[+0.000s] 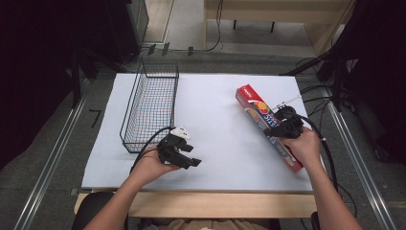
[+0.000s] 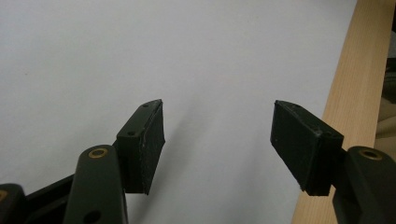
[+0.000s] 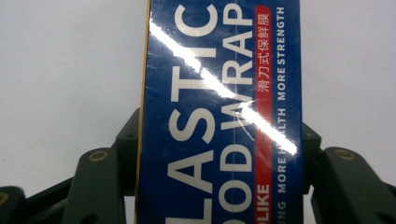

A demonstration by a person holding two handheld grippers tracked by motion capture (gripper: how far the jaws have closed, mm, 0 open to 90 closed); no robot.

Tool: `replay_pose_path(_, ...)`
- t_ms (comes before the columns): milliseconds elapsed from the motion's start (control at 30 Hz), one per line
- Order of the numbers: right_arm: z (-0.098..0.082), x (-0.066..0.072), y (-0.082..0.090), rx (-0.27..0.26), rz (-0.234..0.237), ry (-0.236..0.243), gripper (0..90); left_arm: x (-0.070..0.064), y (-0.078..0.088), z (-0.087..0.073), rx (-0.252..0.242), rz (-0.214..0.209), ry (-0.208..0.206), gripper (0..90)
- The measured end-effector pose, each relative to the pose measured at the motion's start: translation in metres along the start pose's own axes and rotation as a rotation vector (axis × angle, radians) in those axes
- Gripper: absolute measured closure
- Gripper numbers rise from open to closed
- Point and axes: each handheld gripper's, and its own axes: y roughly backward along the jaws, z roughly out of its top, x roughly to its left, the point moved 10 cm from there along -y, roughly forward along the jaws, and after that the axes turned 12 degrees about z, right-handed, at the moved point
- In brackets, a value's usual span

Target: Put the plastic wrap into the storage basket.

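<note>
We are clamping the right gripper across the middle of the light, stiff, glossy plastic wrap box, while the left gripper is hanging open and empty.

Two bare forearms, no sleeves showing, each hand wrapped around a black two-jaw gripper. The left gripper carries a pale three-cornered plate on top and trails a black cable; its jaws are angular matte black blocks with flat dark pads and brass-coloured screw rings at the joints. The right gripper has the same black body and a looping black cable
</note>
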Motion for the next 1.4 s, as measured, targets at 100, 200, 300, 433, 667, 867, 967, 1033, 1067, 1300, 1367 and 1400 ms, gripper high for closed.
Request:
replay_pose_path(100,0.000,0.008,-0.001,0.006,0.032,0.022,41.9,0.001,0.001,-0.001,-0.003,-0.002,0.003,35.2)
replay_pose_path(200,-0.002,0.025,-0.002,0.029,0.070,0.074,41.9,0.002,0.003,-0.001,-0.007,-0.004,-0.006,34.9)
replay_pose_path(300,-0.004,0.033,-0.003,0.040,0.093,0.100,41.9,0.001,0.003,-0.001,-0.010,-0.005,-0.009,34.7)
replay_pose_path(433,-0.007,0.042,-0.003,0.049,0.117,0.120,41.9,0.001,0.004,-0.002,0.002,0.004,-0.024,34.5)
replay_pose_path(667,-0.018,0.055,-0.001,0.065,0.151,0.200,41.7,0.002,0.010,0.000,-0.011,0.004,-0.033,33.7)
replay_pose_path(867,-0.024,0.070,-0.002,0.092,0.198,0.253,41.8,0.005,0.014,0.002,-0.030,0.007,-0.025,32.8)
replay_pose_path(967,-0.023,0.076,-0.002,0.083,0.195,0.300,41.9,0.006,0.016,0.002,-0.033,0.007,-0.032,32.2)
replay_pose_path(1033,-0.023,0.078,-0.002,0.085,0.206,0.304,41.9,0.007,0.017,0.002,-0.038,0.009,-0.031,31.5)
replay_pose_path(1067,-0.024,0.084,-0.003,0.091,0.240,0.324,41.7,0.008,0.018,0.002,-0.039,0.015,-0.038,31.1)
replay_pose_path(1300,-0.034,0.103,-0.013,0.154,0.273,0.456,41.7,0.009,0.026,0.006,-0.073,0.036,-0.080,26.9)
replay_pose_path(1367,-0.037,0.107,-0.014,0.168,0.282,0.477,41.8,0.008,0.029,0.007,-0.080,0.025,-0.084,26.2)
replay_pose_path(1400,-0.038,0.108,-0.014,0.174,0.286,0.492,41.8,0.007,0.031,0.008,-0.080,0.022,-0.091,26.1)
